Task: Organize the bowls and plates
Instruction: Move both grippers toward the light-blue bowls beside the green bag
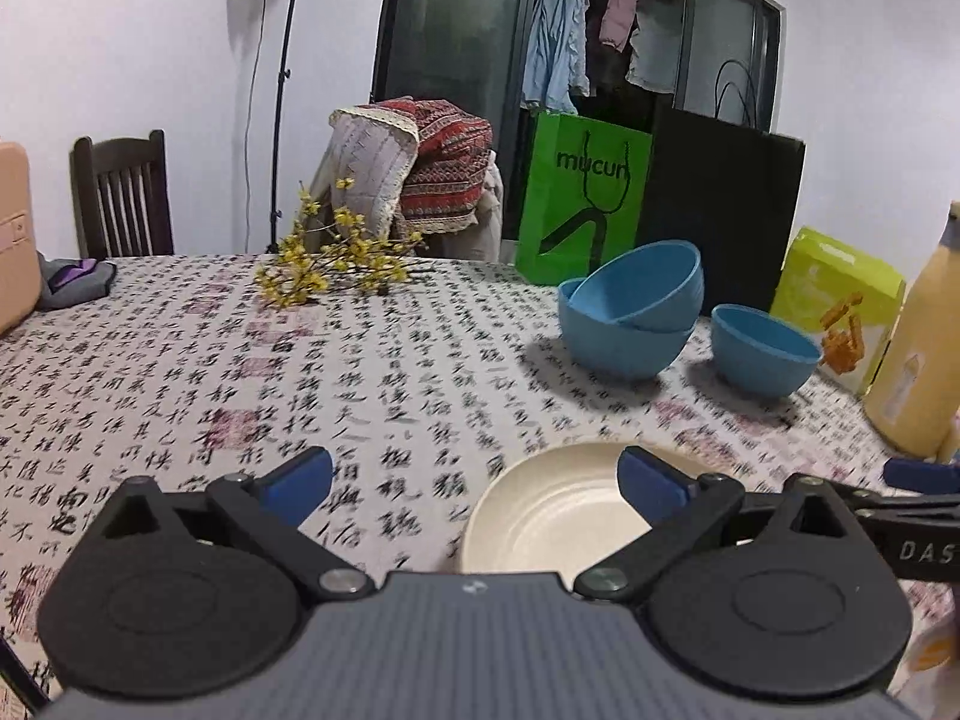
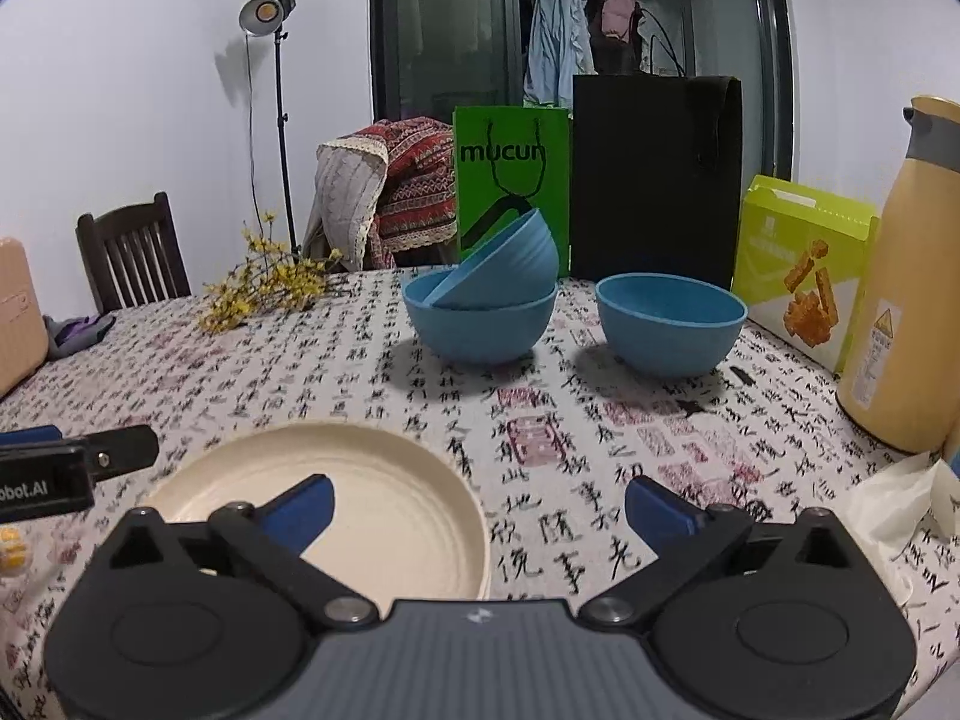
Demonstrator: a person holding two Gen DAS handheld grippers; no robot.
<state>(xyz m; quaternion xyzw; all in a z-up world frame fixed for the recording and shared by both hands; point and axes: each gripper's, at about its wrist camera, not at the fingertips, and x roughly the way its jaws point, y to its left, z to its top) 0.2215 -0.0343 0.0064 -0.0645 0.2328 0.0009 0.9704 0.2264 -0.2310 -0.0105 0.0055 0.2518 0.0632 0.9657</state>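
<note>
Cream plate (image 2: 336, 504) flat on tabletop (image 2: 600, 480), round, ridged, matte; sits under my right tool (image 2: 480, 510), toward its left finger. Both tools spread, empty; left tool (image 1: 474, 480) beside plate. Blue bowls beyond: tilted bowl (image 2: 504, 261) nested in second (image 2: 480, 324), third (image 2: 669, 324) alone, nearer right hand.
</note>
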